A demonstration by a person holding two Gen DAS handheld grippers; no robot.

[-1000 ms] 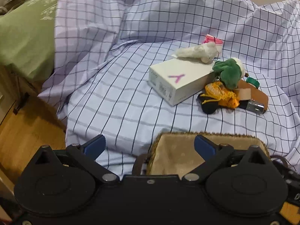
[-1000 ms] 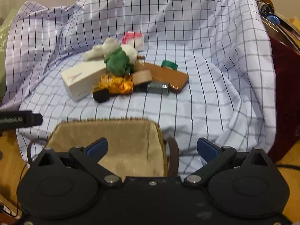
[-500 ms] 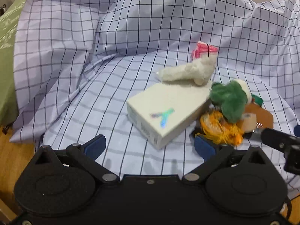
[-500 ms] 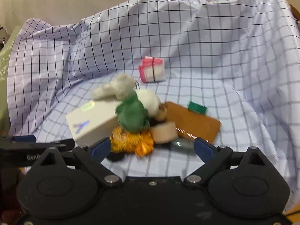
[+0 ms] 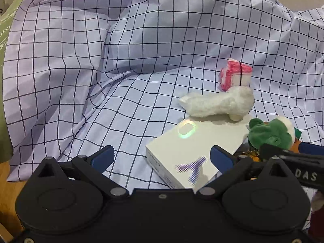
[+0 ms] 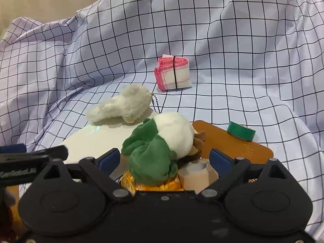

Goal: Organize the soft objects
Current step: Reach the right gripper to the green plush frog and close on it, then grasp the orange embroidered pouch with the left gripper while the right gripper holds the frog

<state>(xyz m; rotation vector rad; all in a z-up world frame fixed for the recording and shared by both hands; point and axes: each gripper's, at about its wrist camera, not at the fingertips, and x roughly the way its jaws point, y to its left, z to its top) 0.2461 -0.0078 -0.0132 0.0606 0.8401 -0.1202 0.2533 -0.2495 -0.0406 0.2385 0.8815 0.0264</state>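
A green and white plush toy (image 6: 160,147) lies on a pile, between the open jaws of my right gripper (image 6: 165,158); it also shows in the left wrist view (image 5: 271,133). A white plush (image 6: 123,105) rests on the far edge of a white box (image 5: 194,149); it also shows in the left wrist view (image 5: 220,104). A pink and white folded cloth bundle (image 6: 174,75) stands behind; it also shows in the left wrist view (image 5: 236,77). My left gripper (image 5: 161,158) is open over the near corner of the white box, holding nothing.
A checked lilac sheet (image 5: 141,50) covers everything. An orange-yellow fuzzy item (image 6: 149,184), a beige tape roll (image 6: 196,174), a brown flat case (image 6: 239,145) and a green tape roll (image 6: 241,133) lie by the green plush. A green cushion (image 5: 6,26) is at far left.
Both grippers have moved forward towards the pile. The basket has left both views. The green plush now lies between the right jaws; the white box is under the left ones.
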